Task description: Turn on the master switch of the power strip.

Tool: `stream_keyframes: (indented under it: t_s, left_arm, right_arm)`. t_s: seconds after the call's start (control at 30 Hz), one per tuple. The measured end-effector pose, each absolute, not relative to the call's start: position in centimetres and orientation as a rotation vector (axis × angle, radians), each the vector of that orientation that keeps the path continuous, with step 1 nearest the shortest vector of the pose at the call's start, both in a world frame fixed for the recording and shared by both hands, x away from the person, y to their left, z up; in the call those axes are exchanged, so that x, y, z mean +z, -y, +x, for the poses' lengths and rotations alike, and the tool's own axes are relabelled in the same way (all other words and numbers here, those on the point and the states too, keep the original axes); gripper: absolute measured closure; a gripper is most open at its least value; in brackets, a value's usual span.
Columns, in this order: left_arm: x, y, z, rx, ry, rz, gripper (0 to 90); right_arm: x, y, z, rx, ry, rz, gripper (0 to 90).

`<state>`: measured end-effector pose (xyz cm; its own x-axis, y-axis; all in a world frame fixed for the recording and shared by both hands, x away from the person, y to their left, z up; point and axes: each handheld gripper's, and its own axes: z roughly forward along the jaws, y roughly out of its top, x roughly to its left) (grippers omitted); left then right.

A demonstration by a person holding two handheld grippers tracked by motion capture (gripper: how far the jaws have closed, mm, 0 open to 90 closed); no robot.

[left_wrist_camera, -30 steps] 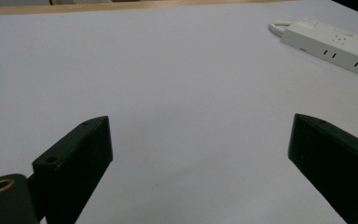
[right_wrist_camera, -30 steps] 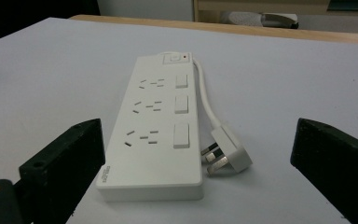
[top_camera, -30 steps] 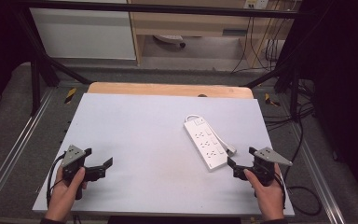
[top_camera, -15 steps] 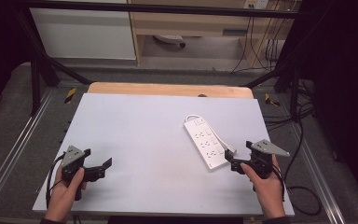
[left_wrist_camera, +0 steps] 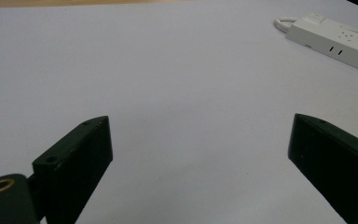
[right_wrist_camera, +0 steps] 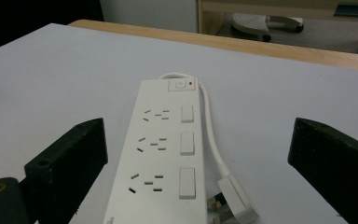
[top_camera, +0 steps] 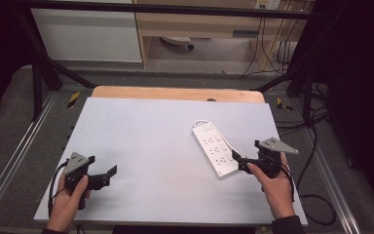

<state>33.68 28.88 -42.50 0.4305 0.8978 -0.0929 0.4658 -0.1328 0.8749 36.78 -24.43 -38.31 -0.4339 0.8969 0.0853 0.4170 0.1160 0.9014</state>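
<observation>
My right gripper (top_camera: 239, 161) has moved up to the near end of the power strip (top_camera: 215, 148), fingers spread wide, so a grab looks close. The strip lies flat on the surface (top_camera: 141, 136), right of centre, long axis running away from me, switch end farthest. My left gripper (top_camera: 108, 175) idles, fingers spread.

We see a white plastic three-socket power strip (right_wrist_camera: 161, 149) lying flat, sockets up, on our table's right half, its white cord looped back alongside and the plug (right_wrist_camera: 230, 198) resting unplugged beside it.
</observation>
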Motion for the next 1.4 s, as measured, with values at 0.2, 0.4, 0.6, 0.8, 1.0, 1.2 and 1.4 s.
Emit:
stream_keyframes:
  t_s: [0.2,0.4,0.6,0.8,1.0,1.2,1.4]
  left_arm:
    - [-42.5,-28.9,33.7,0.584,-1.184,1.764,6.3]
    - [-42.6,-28.9,33.7,0.587,-1.184,1.767,6.3]
    - [-42.5,-28.9,33.7,0.588,-1.183,1.759,6.3]
    - [-42.6,-28.9,33.7,0.59,-1.181,1.775,6.3]
    - [-42.7,-28.9,33.8,0.583,-1.187,1.774,6.3]
    - [-42.6,-28.8,33.7,0.587,-1.177,1.783,6.3]
    - [-42.7,-28.8,33.7,0.583,-1.179,1.783,6.3]
  right_arm:
    - [-37.4,24.2,37.8,1.323,-1.889,1.283,6.9]
    - [-36.5,24.0,38.6,1.322,-1.881,1.275,8.4]
    - [-35.6,23.5,39.7,1.325,-1.883,1.263,6.1]
    - [-35.0,22.8,40.8,1.324,-1.891,1.244,3.5]
    - [-34.7,22.2,41.8,1.317,-1.892,1.229,4.1]
    - [-34.1,21.7,42.5,1.34,-1.877,1.233,7.3]
    - [-33.9,21.5,43.1,1.342,-1.878,1.235,12.1]
